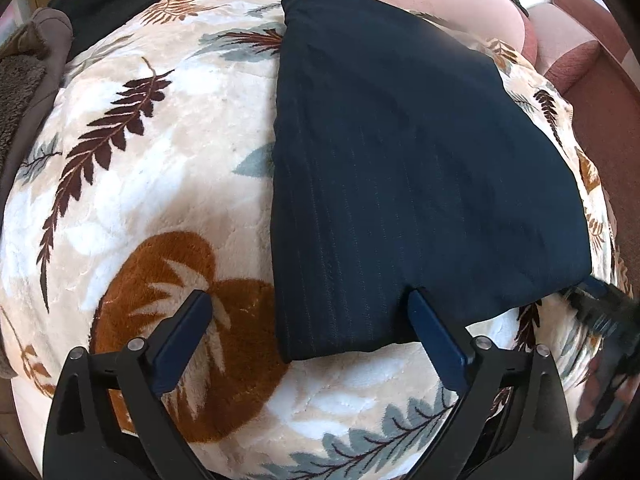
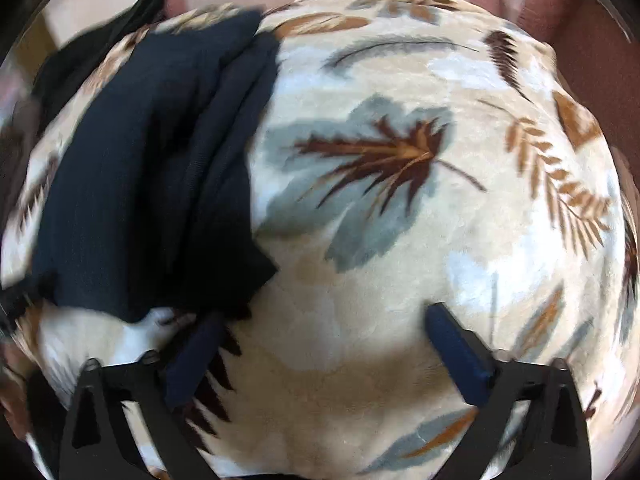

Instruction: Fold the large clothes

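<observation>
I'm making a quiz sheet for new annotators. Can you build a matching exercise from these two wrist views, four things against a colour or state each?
Column 1:
1. folded garment
2. blanket
3. left hand-held gripper
4. right hand-held gripper

Column 2:
a. cream with a leaf print
b. open above bare blanket, beside the garment
c. dark navy with faint pinstripes
d. open, straddling the garment's near corner

Pairs: 1-c, 2-a, 3-d, 4-b
</observation>
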A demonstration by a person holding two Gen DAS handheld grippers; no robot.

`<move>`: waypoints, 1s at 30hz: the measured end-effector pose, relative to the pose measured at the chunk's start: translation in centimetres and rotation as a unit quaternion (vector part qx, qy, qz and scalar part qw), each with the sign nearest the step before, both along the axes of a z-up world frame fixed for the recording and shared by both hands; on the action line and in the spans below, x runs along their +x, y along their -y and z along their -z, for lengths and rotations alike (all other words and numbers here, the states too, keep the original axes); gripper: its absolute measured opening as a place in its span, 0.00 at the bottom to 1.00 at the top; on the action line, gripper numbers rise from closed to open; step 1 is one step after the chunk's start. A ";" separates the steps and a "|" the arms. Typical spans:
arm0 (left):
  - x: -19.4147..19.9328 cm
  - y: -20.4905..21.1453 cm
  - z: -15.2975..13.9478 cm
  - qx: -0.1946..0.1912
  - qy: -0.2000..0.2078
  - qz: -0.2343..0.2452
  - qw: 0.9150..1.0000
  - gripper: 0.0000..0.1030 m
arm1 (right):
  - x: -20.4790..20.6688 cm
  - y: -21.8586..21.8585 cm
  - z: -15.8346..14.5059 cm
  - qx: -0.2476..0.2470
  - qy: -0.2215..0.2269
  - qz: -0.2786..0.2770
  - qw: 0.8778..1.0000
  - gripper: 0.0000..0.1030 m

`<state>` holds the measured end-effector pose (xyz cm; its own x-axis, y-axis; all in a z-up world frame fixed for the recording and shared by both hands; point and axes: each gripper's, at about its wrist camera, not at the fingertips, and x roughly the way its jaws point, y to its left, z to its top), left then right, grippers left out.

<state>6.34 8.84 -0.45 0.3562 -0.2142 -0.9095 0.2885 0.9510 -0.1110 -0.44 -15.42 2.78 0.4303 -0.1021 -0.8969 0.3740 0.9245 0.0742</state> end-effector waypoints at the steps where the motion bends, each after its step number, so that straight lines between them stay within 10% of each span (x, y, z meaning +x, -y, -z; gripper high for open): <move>1: 0.1 0.0 0.0 -0.001 -0.001 0.000 1.000 0.99 | -0.1 0.5 -1.3 0.020 0.030 0.017 0.999 0.87; 7: 0.1 0.2 0.3 -0.001 -0.001 0.006 1.000 1.00 | 1.0 -0.4 -4.5 0.097 0.125 -0.010 0.987 0.86; 11: 0.3 0.2 0.4 -0.007 -0.006 0.012 1.000 1.00 | 3.8 -1.9 -1.1 0.043 0.044 -0.038 0.997 0.65; 19: 0.1 -0.3 -0.2 -0.005 -0.009 0.022 1.000 1.00 | 3.7 -2.1 -2.2 -0.001 0.012 -0.046 0.999 0.74; 30: -5.1 0.1 -3.3 0.058 0.096 0.056 0.992 1.00 | -2.7 -2.2 -5.9 -0.122 -0.005 -0.065 0.990 0.81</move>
<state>1.29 8.71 2.85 0.5062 -0.1589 -0.8476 0.3975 0.9152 0.0658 -3.12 -13.19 8.66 0.4445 -0.2604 -0.8571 0.2495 0.9549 -0.1608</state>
